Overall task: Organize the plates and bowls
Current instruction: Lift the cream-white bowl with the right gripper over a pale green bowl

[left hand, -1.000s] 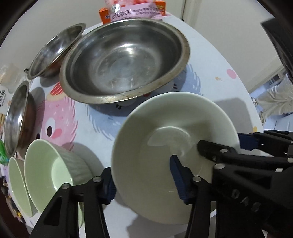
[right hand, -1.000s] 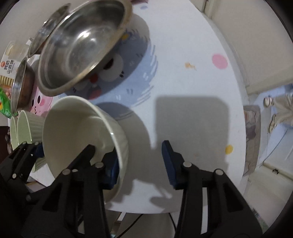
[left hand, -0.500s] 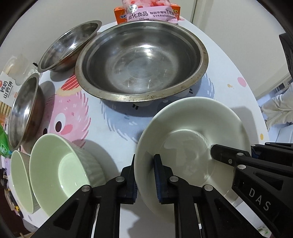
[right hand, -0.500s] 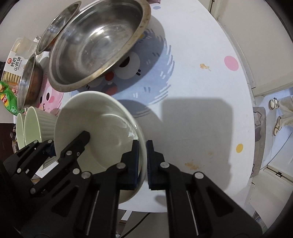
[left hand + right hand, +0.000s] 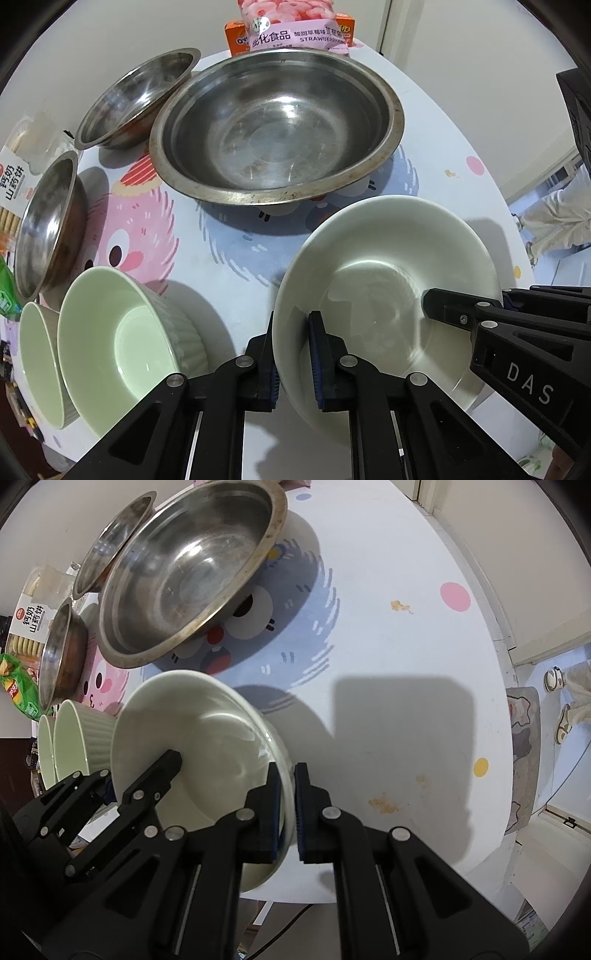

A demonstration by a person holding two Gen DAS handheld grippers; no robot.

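- Left claw (image 5: pixel 293 354) and right claw (image 5: pixel 286 805) each pinch opposite rims of the pale plate (image 5: pixel 388 280), lower centre, above the worktop (image 5: pixel 388 646).
- Glazed rim may slip from thin pads; uneven lifting tilts it.
- Swinging left risks the green bowl (image 5: pixel 122 339).

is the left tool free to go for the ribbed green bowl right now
Probably not. The left tool is shut on the rim of the white plate, and the right tool clamps the opposite rim. The ribbed green bowl sits uncovered just beside it, so the plate must be released first.
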